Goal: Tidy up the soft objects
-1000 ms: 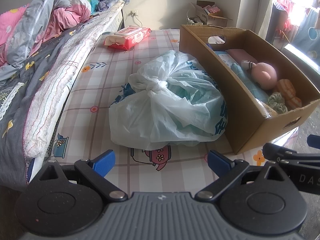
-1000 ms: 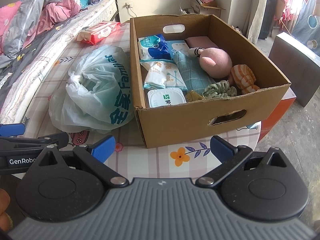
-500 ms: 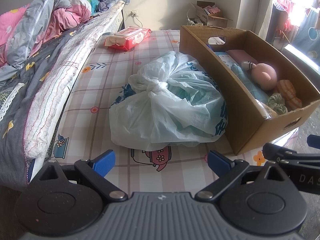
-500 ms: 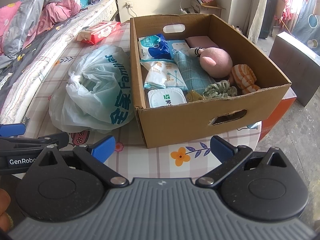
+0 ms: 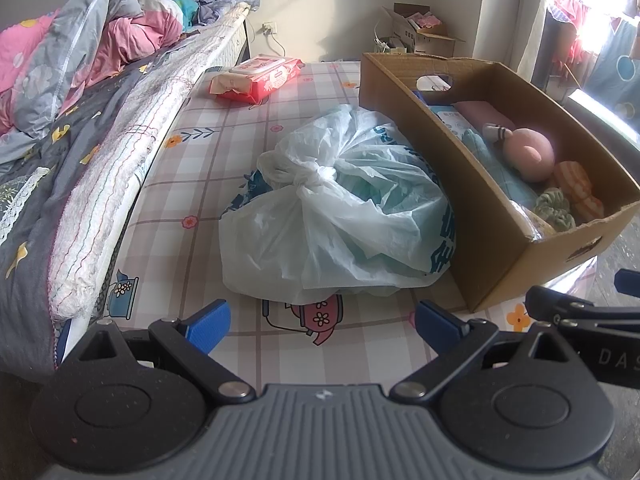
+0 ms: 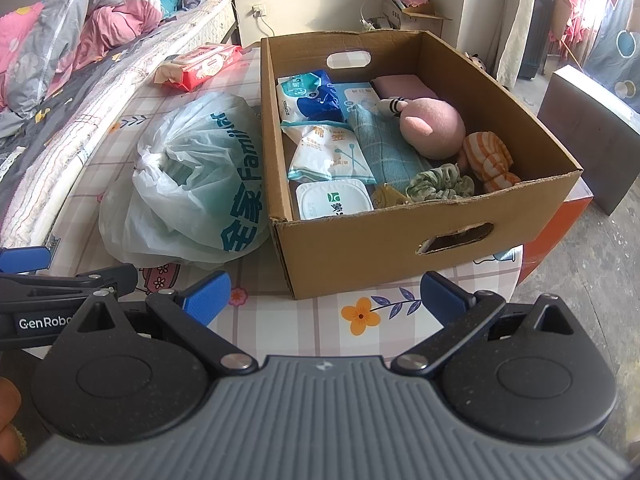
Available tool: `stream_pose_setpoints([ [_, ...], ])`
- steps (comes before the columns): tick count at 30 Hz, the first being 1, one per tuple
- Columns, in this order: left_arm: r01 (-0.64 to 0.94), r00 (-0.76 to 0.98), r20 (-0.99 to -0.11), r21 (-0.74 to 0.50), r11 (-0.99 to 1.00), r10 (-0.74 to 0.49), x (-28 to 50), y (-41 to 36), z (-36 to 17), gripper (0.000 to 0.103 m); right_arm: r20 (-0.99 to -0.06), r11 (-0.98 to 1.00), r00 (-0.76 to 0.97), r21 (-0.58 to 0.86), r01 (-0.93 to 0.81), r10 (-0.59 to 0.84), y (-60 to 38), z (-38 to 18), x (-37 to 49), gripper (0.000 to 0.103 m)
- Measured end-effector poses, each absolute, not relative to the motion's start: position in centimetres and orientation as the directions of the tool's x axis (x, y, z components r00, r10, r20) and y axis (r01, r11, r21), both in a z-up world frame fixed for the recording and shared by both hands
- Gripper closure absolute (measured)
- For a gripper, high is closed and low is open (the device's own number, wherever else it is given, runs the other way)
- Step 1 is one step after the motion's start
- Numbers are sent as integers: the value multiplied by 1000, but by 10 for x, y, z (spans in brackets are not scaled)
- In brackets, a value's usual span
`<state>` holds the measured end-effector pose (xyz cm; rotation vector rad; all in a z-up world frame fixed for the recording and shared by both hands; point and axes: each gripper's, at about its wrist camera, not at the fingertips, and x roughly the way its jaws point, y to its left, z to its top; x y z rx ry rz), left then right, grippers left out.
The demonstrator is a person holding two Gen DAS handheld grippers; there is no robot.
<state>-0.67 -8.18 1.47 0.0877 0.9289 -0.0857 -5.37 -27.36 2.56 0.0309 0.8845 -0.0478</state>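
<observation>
At the table's (image 5: 200, 184) near edge, the left gripper (image 5: 322, 326) hovers with its blue fingers spread wide, holding and touching nothing. Just ahead lies a knotted plastic bag (image 5: 340, 216), pressed against the left wall of the cardboard box (image 6: 384, 240). The right gripper (image 6: 324, 296) is equally spread and empty, facing the box's near wall; inside rest a pink plush (image 6: 434, 128), scrunchies and packets.
</observation>
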Motion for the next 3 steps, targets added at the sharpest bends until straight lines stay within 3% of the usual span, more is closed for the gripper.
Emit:
stream_pose_setpoints([
  [3,112,596,-802,38,993,-36,-7,-82,15,4,-774,998,632,7,54,-29,-274,26,-54,1],
])
